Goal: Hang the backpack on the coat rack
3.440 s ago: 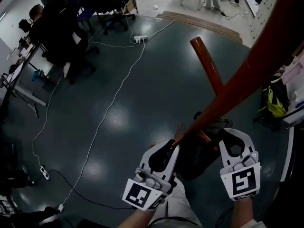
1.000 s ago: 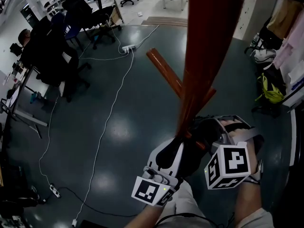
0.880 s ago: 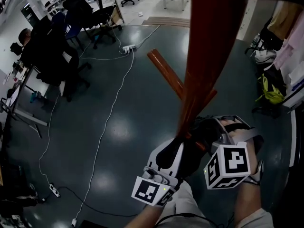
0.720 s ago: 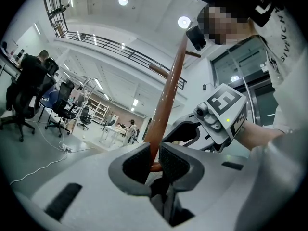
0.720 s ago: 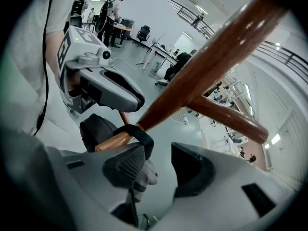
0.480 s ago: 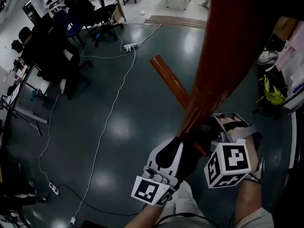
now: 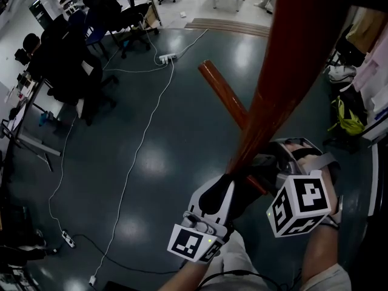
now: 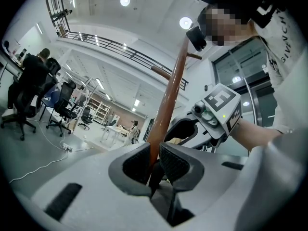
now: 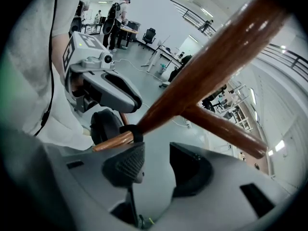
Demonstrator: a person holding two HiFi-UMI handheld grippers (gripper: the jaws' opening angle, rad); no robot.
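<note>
The reddish wooden coat rack pole (image 7: 285, 71) rises close in front, and one of its pegs (image 7: 221, 93) sticks out to the left. The black backpack (image 7: 245, 193) hangs low against the pole between both grippers. Its black loop (image 9: 131, 131) sits around a light wooden peg (image 9: 113, 141). My left gripper (image 7: 227, 183) is shut on a dark backpack strap (image 8: 154, 174) right beside the pole (image 8: 168, 100). My right gripper (image 9: 159, 165) stands open just below the looped peg, with nothing between its fingers. The right gripper (image 7: 282, 156) is at the pole's right.
White cables (image 7: 142, 138) run across the dark glossy floor. Office chairs and desks (image 7: 73, 53) stand at the far left. Bags and clothes, one yellow-green (image 7: 345, 117), lie at the right. A person stands far off (image 9: 115, 20).
My right gripper has opened and let go of the backpack's loop, which stays on the peg. Its marker cube has shifted slightly right. The left gripper has kept still.
</note>
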